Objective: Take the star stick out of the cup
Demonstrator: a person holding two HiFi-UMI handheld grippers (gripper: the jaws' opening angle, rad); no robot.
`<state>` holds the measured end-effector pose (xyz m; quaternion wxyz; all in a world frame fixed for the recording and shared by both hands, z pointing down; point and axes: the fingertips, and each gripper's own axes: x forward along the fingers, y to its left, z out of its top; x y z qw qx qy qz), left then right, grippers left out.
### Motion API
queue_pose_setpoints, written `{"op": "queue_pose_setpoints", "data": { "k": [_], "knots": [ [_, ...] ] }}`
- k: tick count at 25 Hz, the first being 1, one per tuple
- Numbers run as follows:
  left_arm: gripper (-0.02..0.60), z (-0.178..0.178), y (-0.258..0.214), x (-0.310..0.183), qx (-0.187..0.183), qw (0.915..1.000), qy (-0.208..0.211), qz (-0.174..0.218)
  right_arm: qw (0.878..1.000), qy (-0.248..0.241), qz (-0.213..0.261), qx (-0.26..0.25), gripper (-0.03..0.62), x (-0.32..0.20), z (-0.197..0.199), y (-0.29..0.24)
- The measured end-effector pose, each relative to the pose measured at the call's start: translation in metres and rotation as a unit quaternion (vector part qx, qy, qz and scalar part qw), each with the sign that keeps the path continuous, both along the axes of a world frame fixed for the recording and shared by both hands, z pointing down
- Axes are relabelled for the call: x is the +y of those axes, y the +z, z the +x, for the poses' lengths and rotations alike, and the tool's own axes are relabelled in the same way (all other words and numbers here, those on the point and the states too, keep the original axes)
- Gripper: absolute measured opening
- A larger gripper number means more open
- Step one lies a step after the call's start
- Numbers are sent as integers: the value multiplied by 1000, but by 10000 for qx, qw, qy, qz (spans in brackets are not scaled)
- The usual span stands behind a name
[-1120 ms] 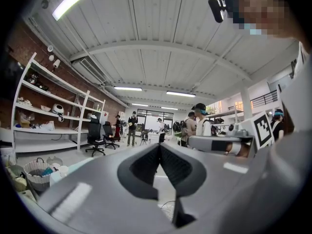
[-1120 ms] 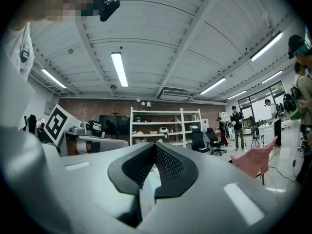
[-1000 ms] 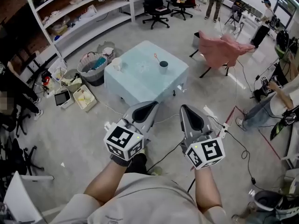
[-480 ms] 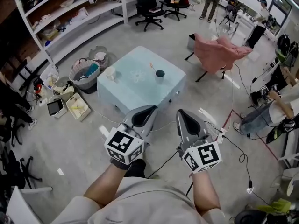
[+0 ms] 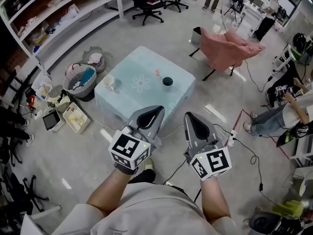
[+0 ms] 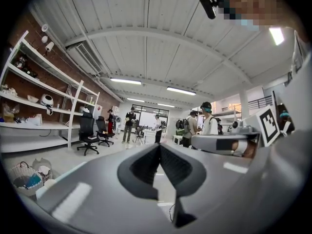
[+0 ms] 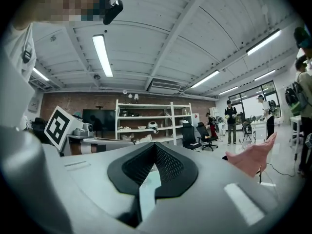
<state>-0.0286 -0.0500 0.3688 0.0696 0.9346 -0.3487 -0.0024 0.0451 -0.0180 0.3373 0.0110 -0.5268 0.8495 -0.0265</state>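
Closed tip to tip, empty: left gripper (image 5: 159, 108), right gripper (image 5: 187, 115). Well apart from jaws: stick (image 5: 159, 74) in cup (image 5: 167, 81), near surface (image 5: 128, 101) right edge.

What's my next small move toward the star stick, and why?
Probably step closer to the pale blue square table: the small dark cup holding the thin red-tipped star stick stands well beyond the left gripper and right gripper, both shut and empty.
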Motion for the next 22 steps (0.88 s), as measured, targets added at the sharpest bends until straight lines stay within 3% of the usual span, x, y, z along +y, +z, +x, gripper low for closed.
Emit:
{"op": "queue_pose_setpoints", "data": {
  "k": [13, 22],
  "knots": [
    [6, -11, 13, -79, 18, 9998, 214, -22, 9990, 438, 22, 72, 11, -73, -10, 6],
    [6, -6, 27, -145, -58, 9996, -142, -227, 9998, 207, 20, -30, 11, -142, 5, 8]
  ]
}}
